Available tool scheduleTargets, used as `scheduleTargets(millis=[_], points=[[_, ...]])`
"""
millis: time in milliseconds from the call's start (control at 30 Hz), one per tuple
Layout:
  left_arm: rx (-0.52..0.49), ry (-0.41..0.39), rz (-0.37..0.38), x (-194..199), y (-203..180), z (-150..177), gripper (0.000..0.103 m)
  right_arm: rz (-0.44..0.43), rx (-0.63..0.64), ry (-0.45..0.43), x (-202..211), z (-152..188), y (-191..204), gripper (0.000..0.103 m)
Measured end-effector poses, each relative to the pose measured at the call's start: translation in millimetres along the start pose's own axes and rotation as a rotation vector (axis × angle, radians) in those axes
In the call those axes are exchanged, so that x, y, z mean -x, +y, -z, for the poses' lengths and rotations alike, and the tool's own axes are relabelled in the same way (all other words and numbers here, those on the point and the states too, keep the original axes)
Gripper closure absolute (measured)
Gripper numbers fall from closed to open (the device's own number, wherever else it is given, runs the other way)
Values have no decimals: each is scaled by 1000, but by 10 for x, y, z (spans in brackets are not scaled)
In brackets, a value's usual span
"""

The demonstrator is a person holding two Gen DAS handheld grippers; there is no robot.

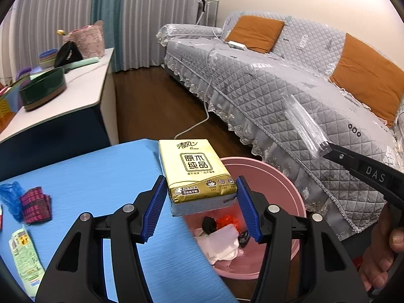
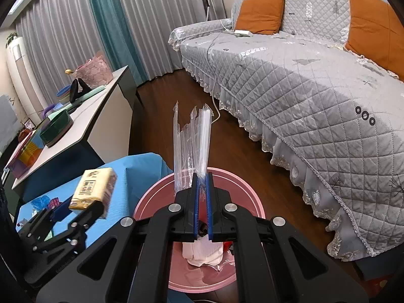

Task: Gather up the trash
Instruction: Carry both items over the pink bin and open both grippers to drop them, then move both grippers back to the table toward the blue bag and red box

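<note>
Left gripper has its ribbed blue pads clamped on the near end of a tissue pack, a soft rectangular brick in glossy gold-and-cream film with printed characters, jutting out from the right edge of the blue table with its near end over the pink bin. That tabletop has a fine brushed grain, and on its left side lie a crinkly blue plastic scrap, a folded maroon patterned wrapper and a pale green packet, partly cut off by the gripper's black arm. Over to the right gripper: jaws squeezed nearly together on a clear plastic sleeve, thin, crackly, ridged along its length, ragged at its far end and standing up from the pads, above the bin's far rim. The bin is round, smooth plastic; inside sits crumpled white paper, something red and shiny and a small black lump, hard to identify, with much of the contents hidden behind the jaws. Far right, a grey quilted sofa cover with a lace fringe, and orange cushions. At the lower right of the left view, a hand is cropped by the frame.
</note>
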State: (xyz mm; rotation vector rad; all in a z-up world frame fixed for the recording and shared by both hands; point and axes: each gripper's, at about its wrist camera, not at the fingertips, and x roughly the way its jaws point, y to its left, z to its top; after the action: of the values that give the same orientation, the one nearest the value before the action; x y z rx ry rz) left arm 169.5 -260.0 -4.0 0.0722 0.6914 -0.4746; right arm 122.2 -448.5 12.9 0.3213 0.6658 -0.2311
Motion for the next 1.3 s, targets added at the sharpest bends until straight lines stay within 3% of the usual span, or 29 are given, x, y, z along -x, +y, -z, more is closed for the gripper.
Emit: scheduleTargets(millis=[233,300,433,833,1300], points=[[-11,21,17,-117,-80,-2,48,-2,-10,9,-46,1,-37,97],[-17,30,21,-146,-102,-8,46,-4,-12,14,-55,4,-47,92],[-16,34,10,-166,-114,-21,40,5,-21,18,-65,8,-74,71],[7,-11,-37,157,145,30,41,11,-26,-15,58,-16,45,67],[75,-87,-125,979,929,135,41,-60,55,-100,389,72,726,67]])
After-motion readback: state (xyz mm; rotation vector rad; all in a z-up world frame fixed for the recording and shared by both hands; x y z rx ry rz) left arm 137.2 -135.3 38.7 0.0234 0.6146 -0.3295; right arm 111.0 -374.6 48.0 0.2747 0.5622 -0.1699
